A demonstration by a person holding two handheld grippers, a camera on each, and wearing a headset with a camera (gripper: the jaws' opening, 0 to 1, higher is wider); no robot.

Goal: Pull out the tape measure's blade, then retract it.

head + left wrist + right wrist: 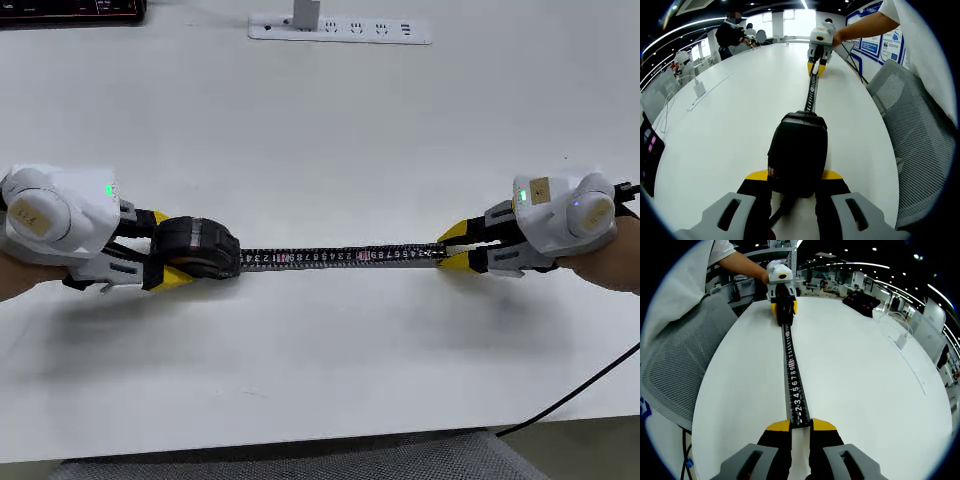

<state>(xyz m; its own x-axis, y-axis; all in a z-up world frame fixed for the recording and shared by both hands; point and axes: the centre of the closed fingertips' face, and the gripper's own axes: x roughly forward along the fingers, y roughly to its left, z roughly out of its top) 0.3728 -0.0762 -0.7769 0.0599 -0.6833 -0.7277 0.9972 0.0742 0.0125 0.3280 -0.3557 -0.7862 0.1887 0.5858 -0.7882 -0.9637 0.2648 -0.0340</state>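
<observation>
Head view, nearest edge first: I see a grey mesh chair back [300,465] below the worktop [320,130] rim, and a black cable [585,385] trailing off at lower right. Further in, the tape measure [197,247] lies on the worktop, its black case clenched between the jaws of my left gripper [167,248]. The blade [340,257] is drawn out flat along the surface, numbers up. Its long axis runs straight across from left to right, and its tip is pinched in my right gripper [450,248]. In the left gripper view the blade points directly away from the case toward the other gripper. At the far edge a white power strip [340,28] lies on the worktop.
</observation>
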